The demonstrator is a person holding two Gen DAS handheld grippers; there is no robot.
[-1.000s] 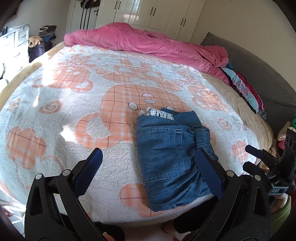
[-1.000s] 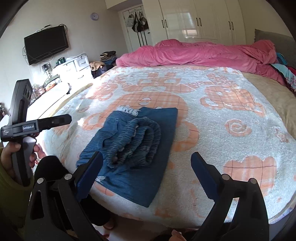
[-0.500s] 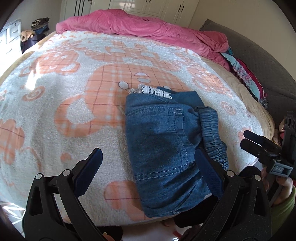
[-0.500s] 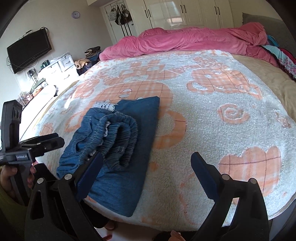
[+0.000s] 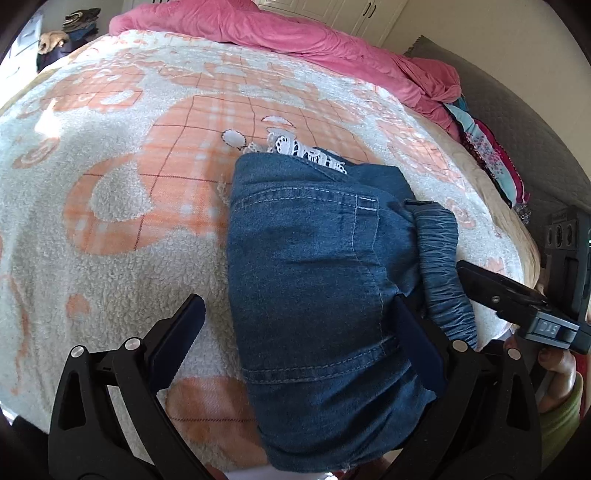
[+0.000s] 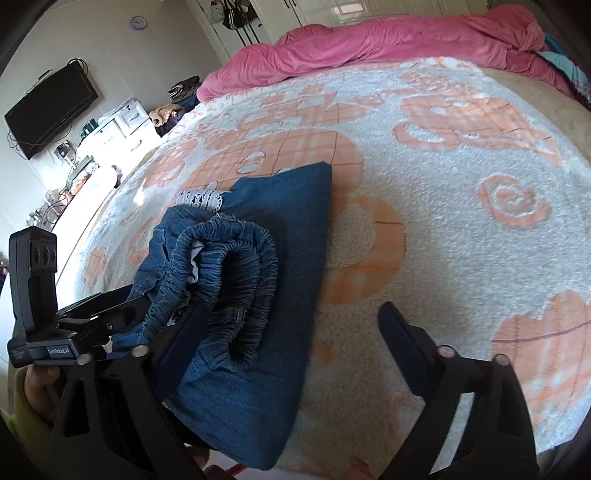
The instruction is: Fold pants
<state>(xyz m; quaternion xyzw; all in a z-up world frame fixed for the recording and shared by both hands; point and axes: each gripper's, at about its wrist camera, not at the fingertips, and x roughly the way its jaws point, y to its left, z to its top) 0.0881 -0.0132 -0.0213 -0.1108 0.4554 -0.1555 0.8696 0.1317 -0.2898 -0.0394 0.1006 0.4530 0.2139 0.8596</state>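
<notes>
Lying folded near the bed's near edge on a white-and-orange blanket (image 5: 110, 258): denim pants (image 5: 314, 288), lace hem at the far end. Left gripper (image 5: 299, 339) spread wide over the near half. Right gripper (image 6: 291, 332) spread too, left finger against the bunched waistband (image 6: 236, 280).

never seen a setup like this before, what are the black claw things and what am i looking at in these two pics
The black claws are two-finger grippers, one in each of a person's hands, with a camera on each that looks along its fingers. One picture comes from the left gripper, the other from the right gripper.

Both look at folded blue denim pants that lie on a fleecy white and orange blanket over a bed, with a pink duvet bunched at the far end.

Both grippers are open and hold nothing. Each hovers low over the pants, at the gathered waistband. Each camera sees the other gripper at its edge.
</notes>
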